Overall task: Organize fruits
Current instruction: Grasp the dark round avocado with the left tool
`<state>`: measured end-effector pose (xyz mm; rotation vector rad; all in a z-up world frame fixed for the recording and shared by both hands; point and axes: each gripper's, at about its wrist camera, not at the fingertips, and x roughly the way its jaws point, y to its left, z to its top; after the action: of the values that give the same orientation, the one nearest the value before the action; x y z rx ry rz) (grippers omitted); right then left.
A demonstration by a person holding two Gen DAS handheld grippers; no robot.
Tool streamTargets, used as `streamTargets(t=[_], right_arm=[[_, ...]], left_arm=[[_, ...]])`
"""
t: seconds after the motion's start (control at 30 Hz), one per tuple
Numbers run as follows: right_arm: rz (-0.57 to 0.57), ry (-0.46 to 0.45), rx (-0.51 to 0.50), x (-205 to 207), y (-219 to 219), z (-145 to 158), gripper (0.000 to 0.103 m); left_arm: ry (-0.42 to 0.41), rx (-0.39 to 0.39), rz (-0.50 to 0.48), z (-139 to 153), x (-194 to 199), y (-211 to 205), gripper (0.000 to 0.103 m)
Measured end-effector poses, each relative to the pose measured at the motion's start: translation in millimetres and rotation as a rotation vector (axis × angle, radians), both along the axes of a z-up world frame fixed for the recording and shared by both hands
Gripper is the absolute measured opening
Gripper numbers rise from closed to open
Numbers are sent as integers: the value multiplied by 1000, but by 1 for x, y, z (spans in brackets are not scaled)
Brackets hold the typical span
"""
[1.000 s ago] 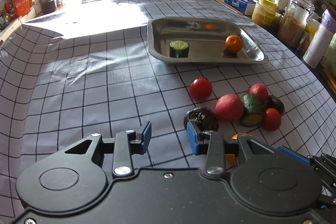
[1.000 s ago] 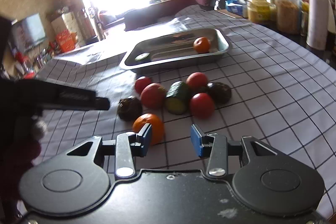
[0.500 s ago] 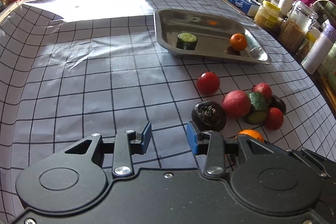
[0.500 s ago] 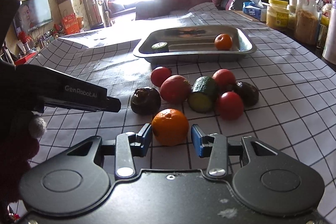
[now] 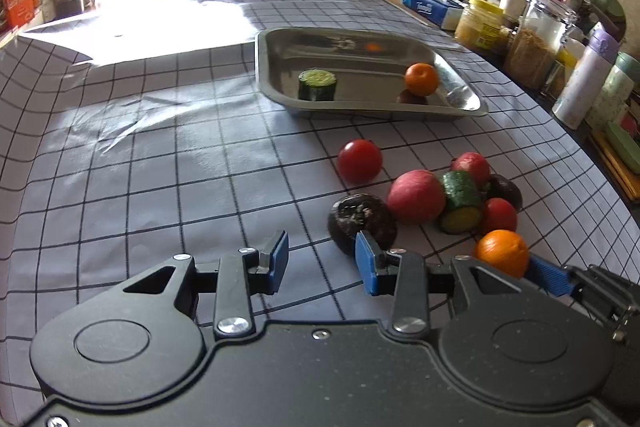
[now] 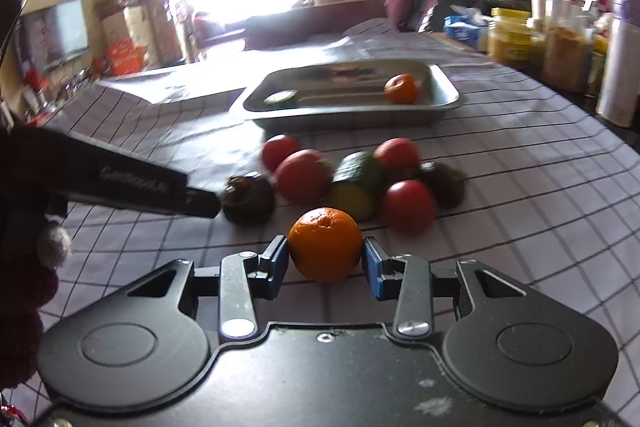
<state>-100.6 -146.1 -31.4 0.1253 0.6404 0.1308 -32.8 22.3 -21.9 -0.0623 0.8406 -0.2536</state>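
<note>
The right gripper (image 6: 325, 262) has just been closing its jaws around the orange (image 6: 325, 243), which sits between the blue pads (image 6: 371, 267); both pads look pressed against its sides, and the fruit rests on or just above the checked tablecloth (image 5: 160, 155). The left gripper (image 5: 322, 259) hovers over bare cloth with its fingers apart and nothing between them; a dark wrinkled fruit (image 5: 362, 221) lies just past its right pad at about 1 o'clock. From the right wrist view, the pile lies at 12 o'clock beyond the orange: a cucumber piece (image 6: 358, 183) in the middle, a large red fruit (image 6: 302, 175) touching it at 9 o'clock, a tomato (image 6: 408, 206) at 4 o'clock, and two more red fruits and a dark one behind. Farther off at 12 o'clock stands the metal tray (image 6: 344, 117), holding a cucumber slice (image 5: 317, 85) at its left and a small orange (image 5: 421, 79) at its right.
</note>
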Motion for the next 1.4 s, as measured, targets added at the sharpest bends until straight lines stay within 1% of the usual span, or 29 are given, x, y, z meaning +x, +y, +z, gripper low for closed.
streamTargets(t=[0.1,0.17,0.23,0.27,0.3,0.33,0.53,0.63,0.93,1.0,1.17,1.3,1.4], right_arm=[[-43,3,13,0,-15,-1,41],[-55,12,43,1,-25,-2,41],[-57,14,72,2,-31,-3,41],[-60,15,81,3,-33,-4,41],[-59,19,87,3,-34,-5,41],[-56,24,94,4,-36,-6,41],[-47,34,160,7,-44,-10,41],[-45,35,169,7,-44,-10,41],[-39,36,219,9,-49,-12,41],[-39,36,220,9,-50,-12,41],[-39,37,216,9,-49,-12,41],[-40,41,204,9,-48,-12,41],[-43,41,175,8,-44,-10,41]], left_arm=[[-18,7,-31,0,-3,-7,47],[-32,10,-49,1,-4,-12,47],[-47,19,-61,2,-5,-17,49],[-52,25,-64,2,-6,-19,52],[-57,32,-62,1,-5,-21,55],[-59,40,-59,0,-5,-23,55],[-43,72,-52,-7,1,-33,55],[-35,87,-49,-11,3,-37,55],[-54,130,-22,-17,7,-46,55],[-57,127,-21,-17,7,-47,52],[-51,120,-16,-16,5,-47,52],[-8,86,-17,-13,2,-45,52],[45,55,-17,-9,-1,-41,52]])
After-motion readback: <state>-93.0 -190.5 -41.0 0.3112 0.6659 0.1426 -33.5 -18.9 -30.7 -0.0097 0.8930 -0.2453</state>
